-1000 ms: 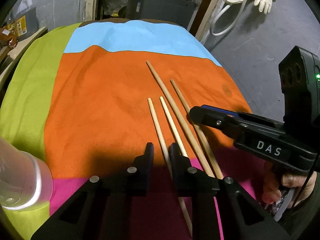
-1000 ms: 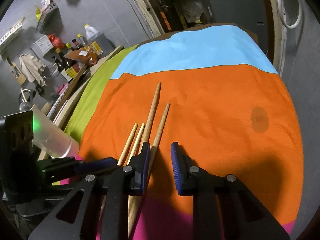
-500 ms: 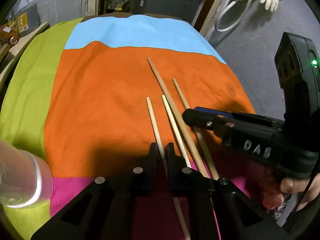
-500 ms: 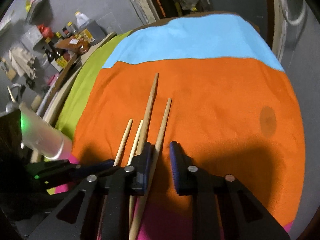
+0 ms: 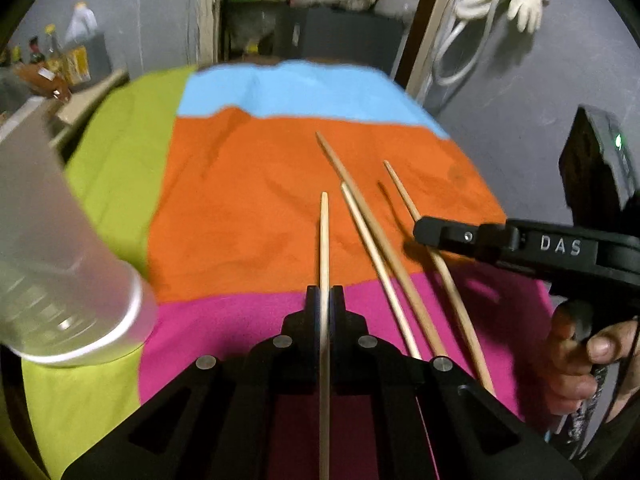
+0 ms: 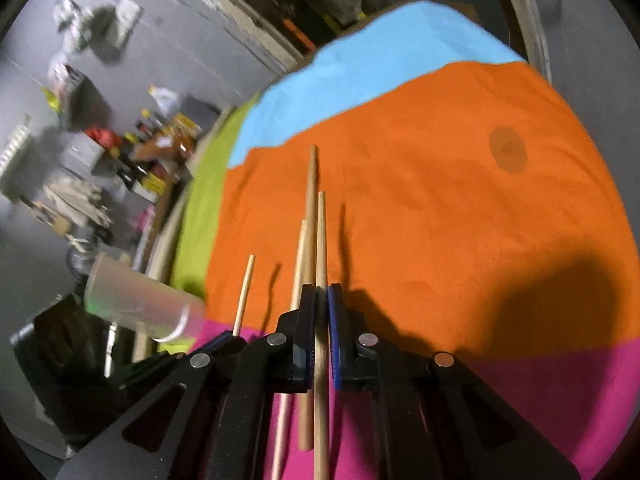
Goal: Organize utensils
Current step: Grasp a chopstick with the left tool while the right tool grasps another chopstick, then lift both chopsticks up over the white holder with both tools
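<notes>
Four wooden chopsticks (image 5: 324, 240), one clear plastic cup (image 5: 60, 280), two tongs (image 5: 325, 300)

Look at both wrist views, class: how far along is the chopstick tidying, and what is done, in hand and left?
Done: nothing sits in the frosted cup yet. In hand: the left tongs are shut on one chopstick, and the right tongs on another. Left: two chopsticks lie on the cloth.
</notes>
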